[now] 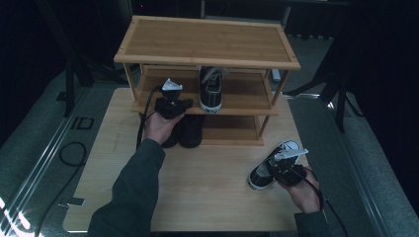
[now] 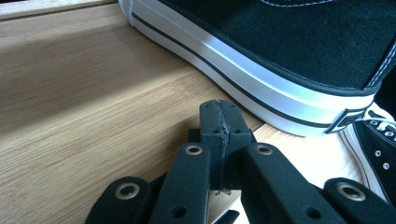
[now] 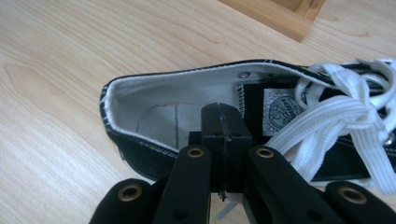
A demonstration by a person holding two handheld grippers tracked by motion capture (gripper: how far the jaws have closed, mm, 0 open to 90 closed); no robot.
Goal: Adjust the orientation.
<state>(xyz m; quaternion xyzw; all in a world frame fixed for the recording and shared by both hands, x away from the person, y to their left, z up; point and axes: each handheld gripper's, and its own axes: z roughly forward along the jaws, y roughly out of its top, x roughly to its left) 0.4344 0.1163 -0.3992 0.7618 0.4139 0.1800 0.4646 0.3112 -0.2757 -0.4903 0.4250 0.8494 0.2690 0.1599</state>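
Both grippers shut, empty, by sneakers.
L gripper [image 2: 219,116]: jaws pressed together on the bamboo rack shelf [image 2: 93,93], black canvas sneaker w/ white sole [image 2: 289,51] just ahead-right. R gripper [image 3: 220,121]: jaws closed, tips over the second black low-top sneaker [image 3: 196,107] opening, white laces [image 3: 345,107] to the right.

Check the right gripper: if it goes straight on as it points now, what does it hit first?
Probably the black sneaker: the shut right gripper aims into its open collar, at the white lining, though depth is unclear.
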